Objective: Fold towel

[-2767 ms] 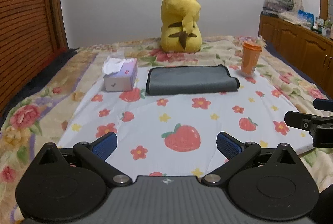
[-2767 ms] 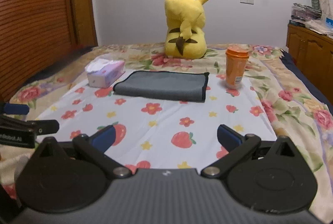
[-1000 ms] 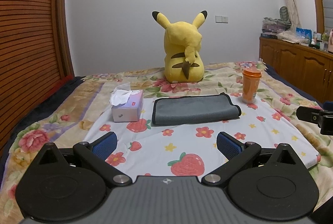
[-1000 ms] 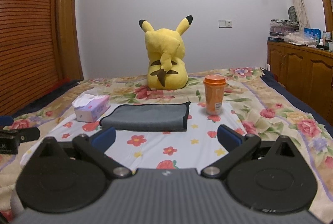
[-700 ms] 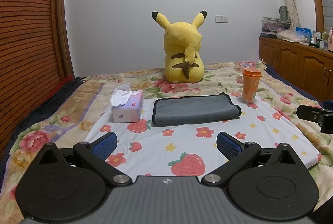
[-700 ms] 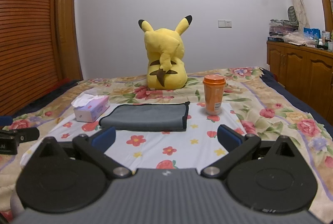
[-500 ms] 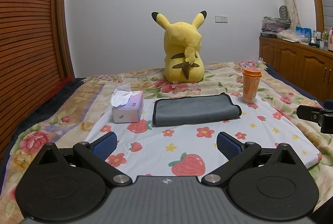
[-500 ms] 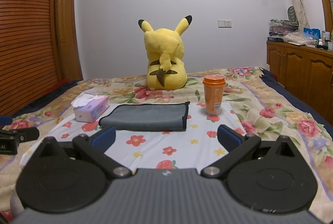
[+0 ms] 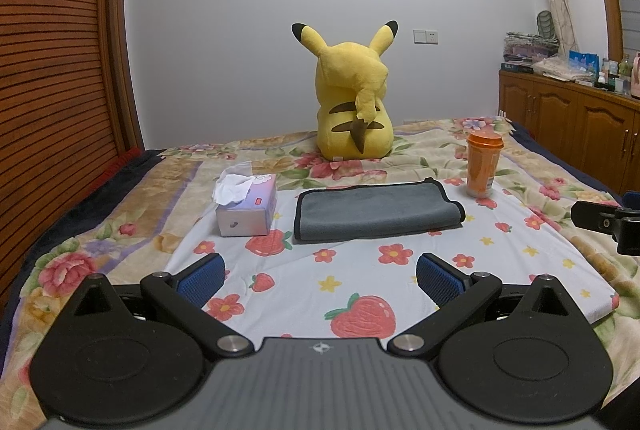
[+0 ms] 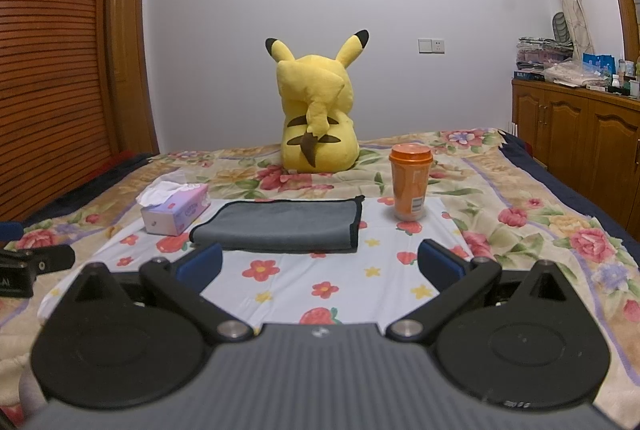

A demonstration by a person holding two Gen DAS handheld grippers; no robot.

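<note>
A grey towel with a black hem (image 9: 374, 213) lies folded flat on a white strawberry-print cloth (image 9: 360, 270) on the bed; it also shows in the right wrist view (image 10: 280, 226). My left gripper (image 9: 319, 276) is open and empty, low over the near part of the cloth, well short of the towel. My right gripper (image 10: 320, 264) is open and empty, also short of the towel. Each gripper's tip shows at the edge of the other's view.
A tissue box (image 9: 246, 208) stands left of the towel. An orange lidded cup (image 9: 483, 164) stands to its right. A yellow plush toy (image 9: 352, 106) sits behind. Wooden cabinets (image 9: 580, 138) line the right wall, a slatted wooden wall the left.
Since 2.8 s ago both grippers have drawn back and tilted up, so the towel looks farther away. Over the last second almost nothing has moved.
</note>
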